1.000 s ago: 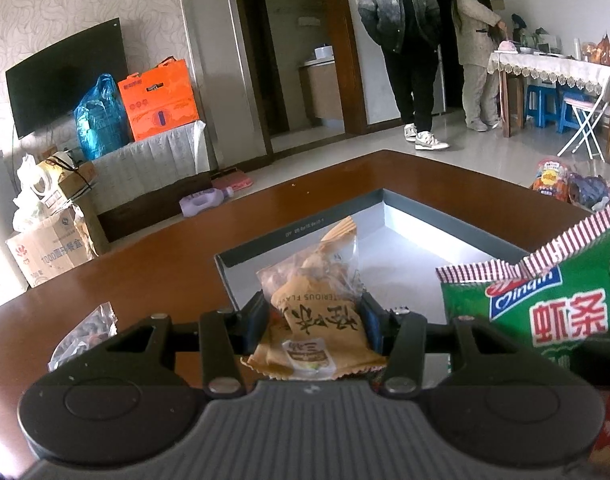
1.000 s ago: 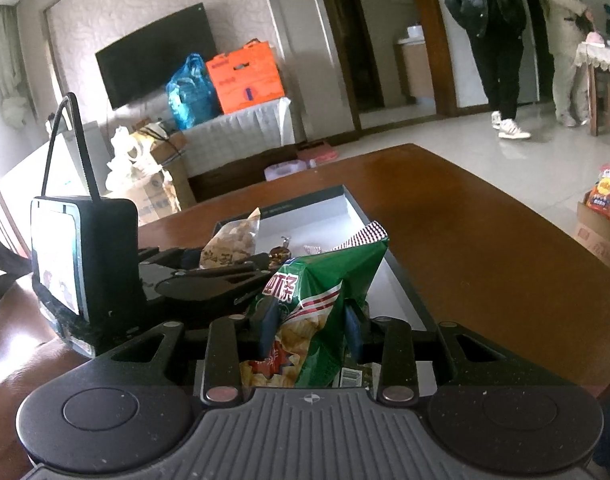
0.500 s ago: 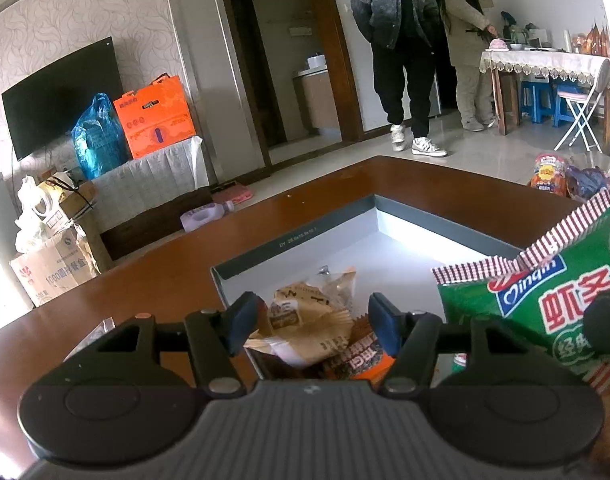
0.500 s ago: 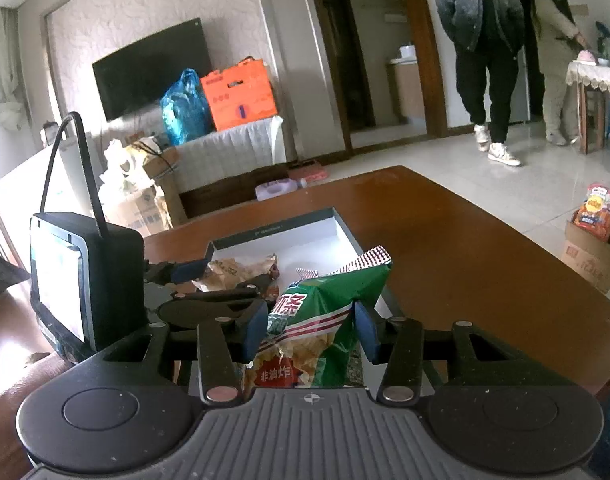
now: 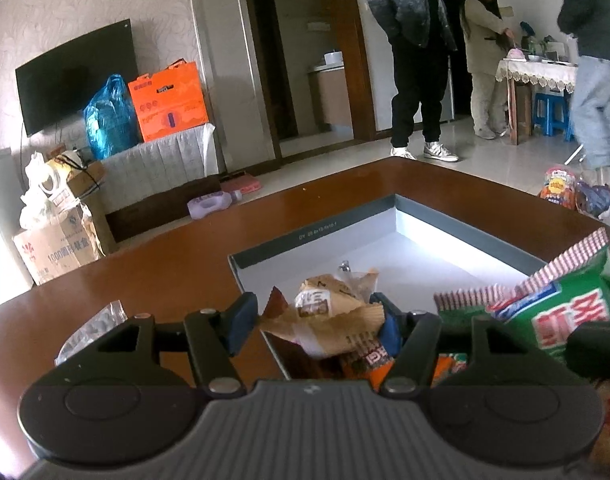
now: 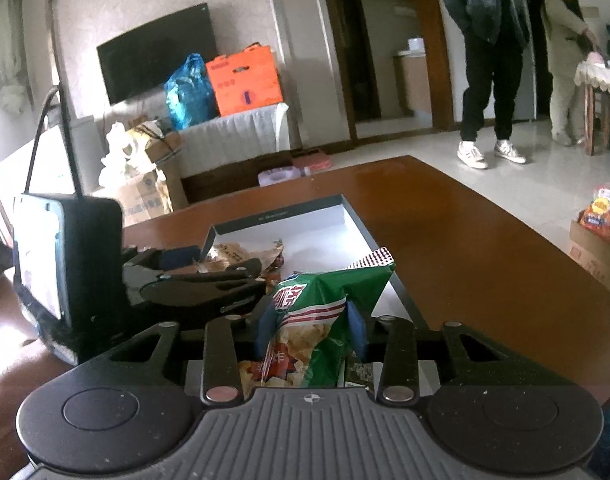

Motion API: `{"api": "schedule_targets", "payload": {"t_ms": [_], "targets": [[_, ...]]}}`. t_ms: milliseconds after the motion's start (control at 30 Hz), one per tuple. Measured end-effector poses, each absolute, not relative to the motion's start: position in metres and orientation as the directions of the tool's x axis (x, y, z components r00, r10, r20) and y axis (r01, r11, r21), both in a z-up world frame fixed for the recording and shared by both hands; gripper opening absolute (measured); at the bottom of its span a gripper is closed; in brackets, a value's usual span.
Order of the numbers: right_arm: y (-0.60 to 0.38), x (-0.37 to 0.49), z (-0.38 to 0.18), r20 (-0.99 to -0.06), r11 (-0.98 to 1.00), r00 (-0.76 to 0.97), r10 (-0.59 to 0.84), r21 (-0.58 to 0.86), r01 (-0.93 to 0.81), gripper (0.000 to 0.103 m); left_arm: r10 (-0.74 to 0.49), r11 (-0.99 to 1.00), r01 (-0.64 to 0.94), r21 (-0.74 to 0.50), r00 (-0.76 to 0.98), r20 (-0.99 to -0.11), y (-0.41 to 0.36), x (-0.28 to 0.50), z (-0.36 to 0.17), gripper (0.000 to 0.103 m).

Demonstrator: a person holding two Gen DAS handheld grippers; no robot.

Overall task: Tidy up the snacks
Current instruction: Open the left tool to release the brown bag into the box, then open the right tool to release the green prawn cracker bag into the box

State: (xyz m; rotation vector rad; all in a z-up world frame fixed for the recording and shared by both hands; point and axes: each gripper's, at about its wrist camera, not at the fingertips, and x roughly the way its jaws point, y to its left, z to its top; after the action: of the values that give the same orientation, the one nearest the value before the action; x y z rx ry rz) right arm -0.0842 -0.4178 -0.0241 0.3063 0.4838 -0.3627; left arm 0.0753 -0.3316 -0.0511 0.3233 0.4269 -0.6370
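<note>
Right wrist: right gripper (image 6: pixel 311 330) clenching green bag (image 6: pixel 325 312), base hidden; left gripper (image 5: pixel 315 322) released above tan packet (image 5: pixel 325 316).

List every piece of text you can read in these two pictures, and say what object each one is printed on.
"1000" with Chinese characters too blurred to read: brown cardboard carton on the floor.
Large red Chinese characters, partly cut off: green crinkly snack bag.
Small pale print, too small to read: grey shallow box, far wall.
Dark characters, too blurred: tan snack packet.
Print on the orange carton: unreadable.
</note>
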Motion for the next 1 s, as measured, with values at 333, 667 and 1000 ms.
{"api": "schedule_targets", "payload": {"t_ms": [333,667,1000], "targets": [[-0.409,-0.114,-0.013,-0.459,0.872,0.831,-0.314,0.207,0.444,0.045,-0.504,0.753,0.638,0.165,0.719,-0.479,-0.331,0.073,-0.051,0.062],[-0.400,-0.079,-0.027,-0.549,0.920,0.796,-0.255,0.116,0.374,0.039,-0.503,0.763,0.629,0.148,0.722,-0.475,-0.331,0.073,-0.049,0.062],[-0.399,-0.089,-0.021,-0.530,0.908,0.805,-0.268,0.139,0.394,0.041,-0.508,0.749,0.638,0.177,0.725,-0.465,-0.321,0.060,-0.044,0.062]]}}
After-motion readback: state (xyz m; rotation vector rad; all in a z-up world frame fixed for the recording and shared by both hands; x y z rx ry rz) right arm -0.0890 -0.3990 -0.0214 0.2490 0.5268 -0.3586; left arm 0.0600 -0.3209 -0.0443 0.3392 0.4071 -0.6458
